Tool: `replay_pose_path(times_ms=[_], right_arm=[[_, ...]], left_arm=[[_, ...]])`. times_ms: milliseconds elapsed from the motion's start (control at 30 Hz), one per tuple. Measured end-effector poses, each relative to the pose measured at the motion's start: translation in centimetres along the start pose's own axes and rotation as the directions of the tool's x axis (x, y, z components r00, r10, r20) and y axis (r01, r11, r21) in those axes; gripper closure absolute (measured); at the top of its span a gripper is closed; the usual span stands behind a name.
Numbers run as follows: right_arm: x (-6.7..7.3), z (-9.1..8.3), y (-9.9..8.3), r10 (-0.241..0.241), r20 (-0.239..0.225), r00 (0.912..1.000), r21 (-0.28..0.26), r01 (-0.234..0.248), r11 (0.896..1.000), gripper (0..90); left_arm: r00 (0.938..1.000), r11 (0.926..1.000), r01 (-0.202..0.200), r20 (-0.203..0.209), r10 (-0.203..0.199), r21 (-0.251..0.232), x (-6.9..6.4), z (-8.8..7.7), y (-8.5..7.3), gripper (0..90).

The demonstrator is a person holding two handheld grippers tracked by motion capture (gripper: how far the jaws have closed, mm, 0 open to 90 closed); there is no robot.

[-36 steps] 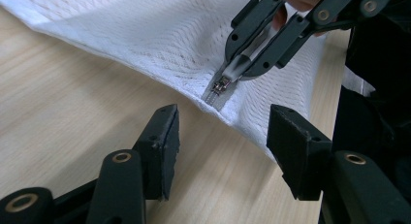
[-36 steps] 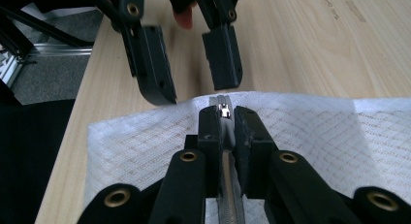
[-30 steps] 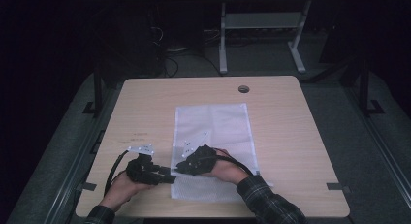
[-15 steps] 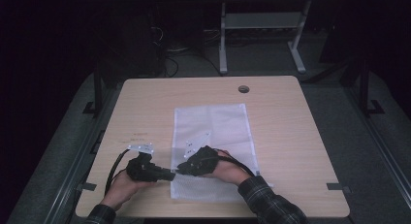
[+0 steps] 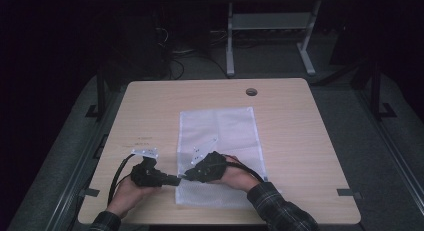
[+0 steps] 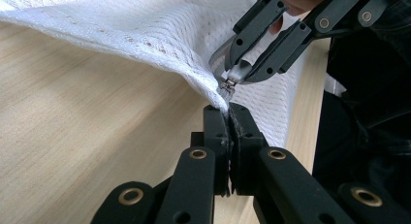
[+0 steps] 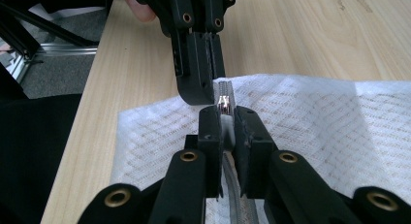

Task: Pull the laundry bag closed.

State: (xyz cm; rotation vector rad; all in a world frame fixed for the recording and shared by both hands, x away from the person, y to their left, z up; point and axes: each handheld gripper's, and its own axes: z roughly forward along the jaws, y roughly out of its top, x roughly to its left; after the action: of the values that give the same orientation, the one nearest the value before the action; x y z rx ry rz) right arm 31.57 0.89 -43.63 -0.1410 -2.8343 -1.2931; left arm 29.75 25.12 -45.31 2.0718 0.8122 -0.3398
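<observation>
One white mesh bag (image 5: 220, 141) lies flat along the middle of the worktop (image 5: 300, 141), its long sides running away from the person and its near end close to the worktop's near edge. Both tongs meet at the bag's near left corner. The left tongs (image 5: 176, 180) have just been closing and are now clenched on the bag's edge fabric; in the left gripper view (image 6: 228, 118) the mesh lifts off the wood in a ridge where the jaws pinch it. The right tongs (image 5: 186, 175) are clenched on the small metal zipper pull (image 7: 224, 104) at that same corner, and in the right gripper view (image 7: 227, 118) the two sets of jaws stand tip to tip, just beside each other.

Bare wood lies open on both sides of the bag, wider on the right, and a broad strip lies open beyond its far end up to one round cable hole (image 5: 251, 92) near the far edge. The left forearm comes in over the near left edge, the right over the bag's near end.

Count: one bag, one zipper pull, two tongs, one cable hole.
</observation>
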Motion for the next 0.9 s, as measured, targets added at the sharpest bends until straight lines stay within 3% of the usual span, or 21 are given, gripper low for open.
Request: replay_pose_path(times_ms=[900], right_arm=[[-0.2, -1.1, -0.9, 0.003, 0.021, 0.9998, 0.017, -0.004, 1.000, 81.7]], left_arm=[[0.9998, 0.9996, 0.013, -0.016, -0.013, -0.025, 0.2, -0.6, -0.2, 87.6]])
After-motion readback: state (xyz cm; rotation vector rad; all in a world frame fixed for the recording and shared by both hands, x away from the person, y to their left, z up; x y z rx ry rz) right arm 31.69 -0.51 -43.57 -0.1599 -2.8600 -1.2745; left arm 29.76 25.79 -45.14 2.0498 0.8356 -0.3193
